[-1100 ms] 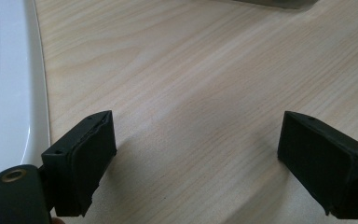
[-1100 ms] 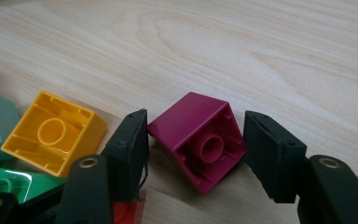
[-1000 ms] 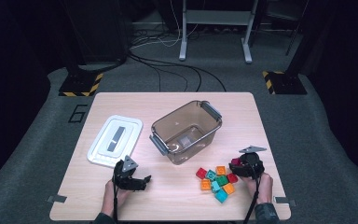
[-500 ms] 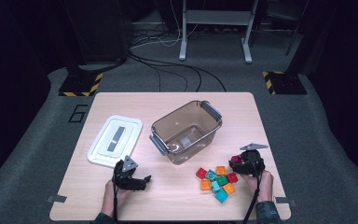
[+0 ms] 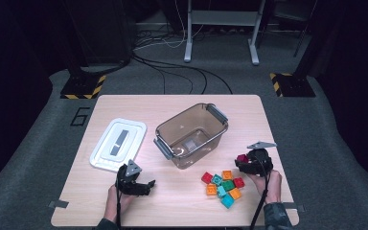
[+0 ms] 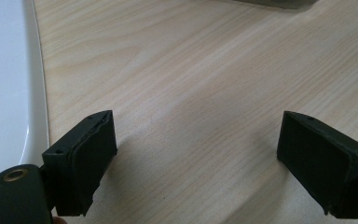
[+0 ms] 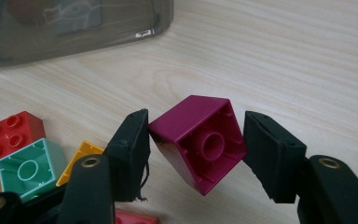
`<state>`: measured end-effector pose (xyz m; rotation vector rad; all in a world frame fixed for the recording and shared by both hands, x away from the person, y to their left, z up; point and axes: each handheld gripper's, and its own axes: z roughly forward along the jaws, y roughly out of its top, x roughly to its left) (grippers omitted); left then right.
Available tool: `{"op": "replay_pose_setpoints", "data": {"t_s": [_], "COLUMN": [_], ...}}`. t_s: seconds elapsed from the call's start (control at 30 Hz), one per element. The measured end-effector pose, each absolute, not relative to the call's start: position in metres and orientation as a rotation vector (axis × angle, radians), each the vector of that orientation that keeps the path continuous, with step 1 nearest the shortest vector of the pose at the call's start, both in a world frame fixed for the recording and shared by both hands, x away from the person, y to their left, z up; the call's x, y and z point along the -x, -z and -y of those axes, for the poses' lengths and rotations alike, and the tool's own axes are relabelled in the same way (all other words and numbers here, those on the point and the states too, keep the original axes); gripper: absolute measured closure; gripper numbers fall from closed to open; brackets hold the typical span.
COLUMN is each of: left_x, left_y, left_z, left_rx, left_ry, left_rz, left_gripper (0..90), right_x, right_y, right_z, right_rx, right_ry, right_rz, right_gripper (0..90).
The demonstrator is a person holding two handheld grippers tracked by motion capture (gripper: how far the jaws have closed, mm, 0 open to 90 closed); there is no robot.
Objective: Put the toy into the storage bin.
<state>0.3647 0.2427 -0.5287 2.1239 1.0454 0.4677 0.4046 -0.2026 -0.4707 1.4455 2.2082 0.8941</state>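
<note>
Right claw clamping magenta brick, open tabletop beyond

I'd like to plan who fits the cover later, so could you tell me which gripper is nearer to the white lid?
Left. The left gripper sits open just beside the white lid; the right gripper is across the table, beyond the bin, holding a magenta block.

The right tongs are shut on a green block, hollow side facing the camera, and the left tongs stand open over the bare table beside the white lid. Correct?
Not quite: the block in the right tongs is magenta, not green, as the right gripper view shows. The rest holds: its hollow side faces the camera, and the left tongs stand open over the bare table beside the white lid.
</note>
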Motion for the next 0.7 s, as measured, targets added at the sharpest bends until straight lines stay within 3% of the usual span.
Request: {"op": "replay_pose_setpoints", "data": {"t_s": [0.7], "left_x": [-0.365], "left_y": [0.529], "left_z": [-0.243], "left_rx": [-2.124], "left_ry": [-0.466], "left_rz": [-1.046], "left_gripper": [11.5], "right_x": [-0.416], "right_y": [0.44], "right_z": [0.206], "right_rx": [-1.413], "right_ry": [-0.917], "right_rz": [-2.186], "right_gripper": [41.5]}}
